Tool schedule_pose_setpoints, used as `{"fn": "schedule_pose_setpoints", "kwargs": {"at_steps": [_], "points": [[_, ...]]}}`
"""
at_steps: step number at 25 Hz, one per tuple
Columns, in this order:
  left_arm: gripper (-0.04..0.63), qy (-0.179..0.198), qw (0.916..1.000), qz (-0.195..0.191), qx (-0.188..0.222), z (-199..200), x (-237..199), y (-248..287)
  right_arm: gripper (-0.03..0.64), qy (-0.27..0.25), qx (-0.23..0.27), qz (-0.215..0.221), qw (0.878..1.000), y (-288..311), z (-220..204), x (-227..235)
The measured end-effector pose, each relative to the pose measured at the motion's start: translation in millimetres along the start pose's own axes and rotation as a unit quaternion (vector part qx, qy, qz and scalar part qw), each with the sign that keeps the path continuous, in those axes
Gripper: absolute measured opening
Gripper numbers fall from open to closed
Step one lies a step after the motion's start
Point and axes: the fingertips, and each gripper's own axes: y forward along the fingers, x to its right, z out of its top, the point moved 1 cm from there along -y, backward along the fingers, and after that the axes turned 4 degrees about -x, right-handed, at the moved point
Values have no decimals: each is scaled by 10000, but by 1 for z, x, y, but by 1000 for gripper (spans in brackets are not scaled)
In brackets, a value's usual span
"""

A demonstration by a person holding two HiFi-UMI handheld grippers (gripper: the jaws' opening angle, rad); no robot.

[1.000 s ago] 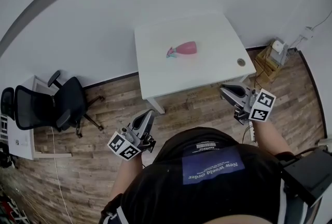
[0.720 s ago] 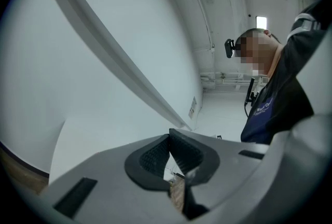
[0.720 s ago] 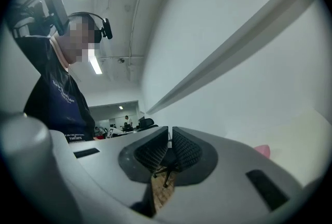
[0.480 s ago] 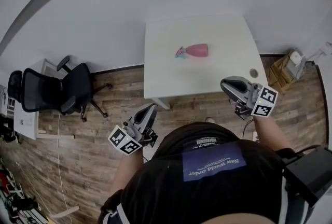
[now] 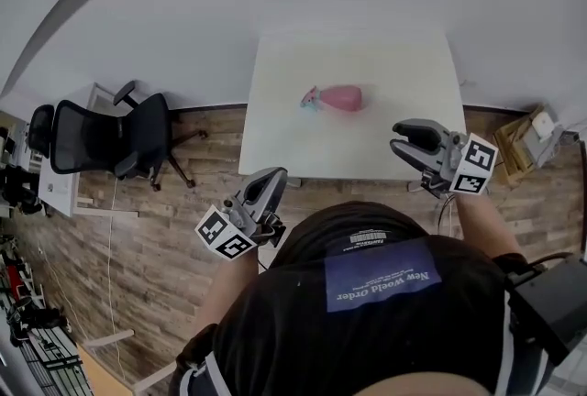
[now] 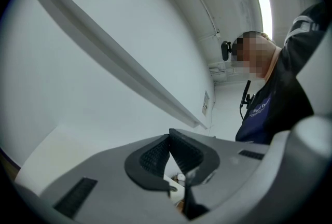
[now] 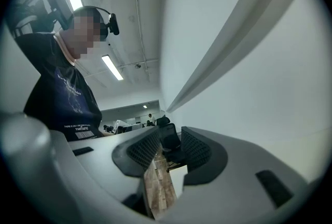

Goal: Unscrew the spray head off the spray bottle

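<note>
left gripper (image 5: 272,180): jaws together, empty, just short of the white table's (image 5: 394,55) near-left corner | right gripper (image 5: 399,136): jaws apart, just been opening, nothing between, at the near-right edge | pink spray bottle (image 5: 341,97): on its side mid-table, spray head (image 5: 309,97) attached, apart from both grippers

Head view: overhead, steeply down, well above surface (image 5: 404,82).
Gripper views: low, close behind jaws, facing slightly upward.
Shared: person (image 6: 272,109).

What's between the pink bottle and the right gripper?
Nothing: the head view shows only bare white table between the pink spray bottle and the right gripper, whose empty jaws have just been opening.
</note>
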Motion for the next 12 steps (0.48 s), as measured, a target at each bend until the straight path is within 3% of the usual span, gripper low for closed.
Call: {"fn": "schedule_pose_setpoints", "kwargs": {"at_steps": [6,12], "points": [[5,-45,9997,204,-116,-6,-3,29,165,116,-118,227,9996,-12,-8,24],[5,-93,9995,192,-230,-10,-23,43,192,90,-202,143,9997,-6,-17,44]]}}
